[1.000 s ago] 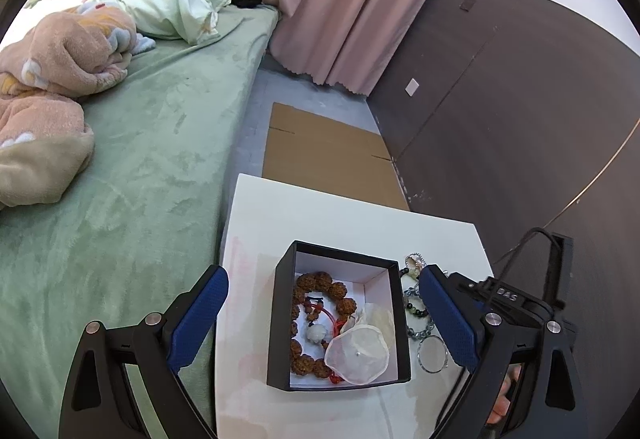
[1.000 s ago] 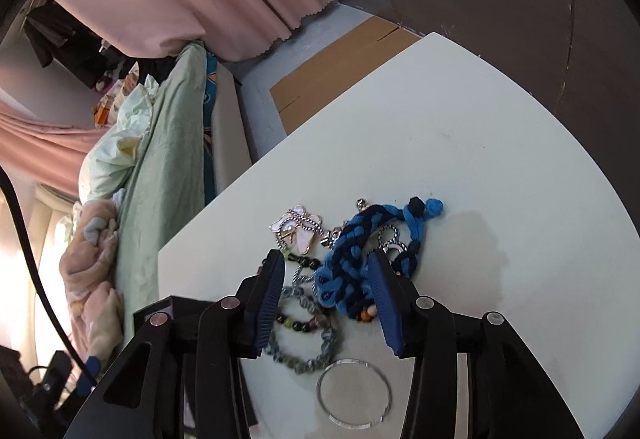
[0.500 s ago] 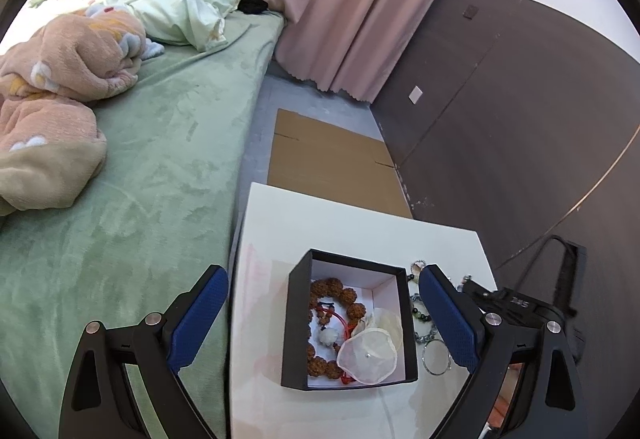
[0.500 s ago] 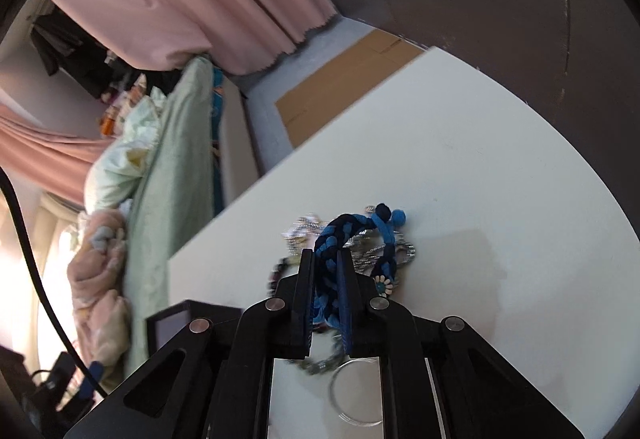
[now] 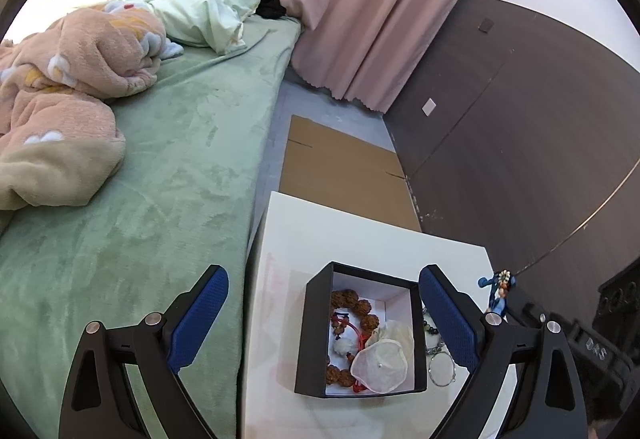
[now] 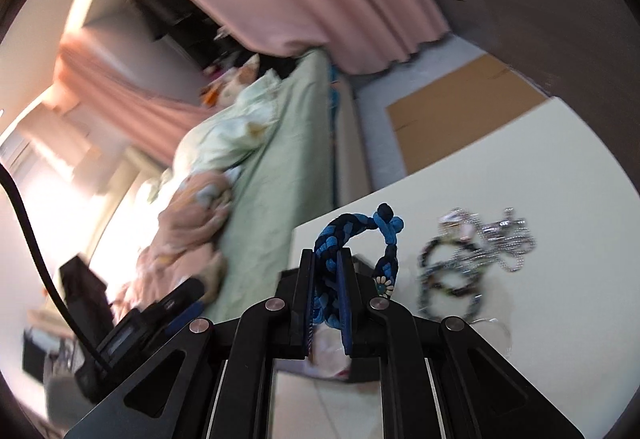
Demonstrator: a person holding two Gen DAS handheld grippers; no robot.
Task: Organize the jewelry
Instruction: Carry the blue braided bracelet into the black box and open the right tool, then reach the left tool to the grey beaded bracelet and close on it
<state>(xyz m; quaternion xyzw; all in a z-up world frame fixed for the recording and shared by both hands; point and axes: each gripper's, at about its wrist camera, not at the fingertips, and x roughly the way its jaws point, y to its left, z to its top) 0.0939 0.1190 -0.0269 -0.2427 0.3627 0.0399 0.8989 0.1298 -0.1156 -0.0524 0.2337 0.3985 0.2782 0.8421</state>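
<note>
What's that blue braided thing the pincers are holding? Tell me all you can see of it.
It is a blue and navy braided cord bracelet, apparently thick woven fabric cord in light and dark blue strands, with a knot at the top of its loop. Small beads, one like a daisy, hang at its lower end. The right hand-held gripper is shut on one side of the loop, holding it lifted clear of the white table; the rest arches forward and droops to the right.

My right view blurs the bracelets [image 6: 452, 271] and chains [image 6: 504, 235]; my own fingers [image 6: 344, 303] hide the braid's [image 6: 352, 231] lower loop.
</note>
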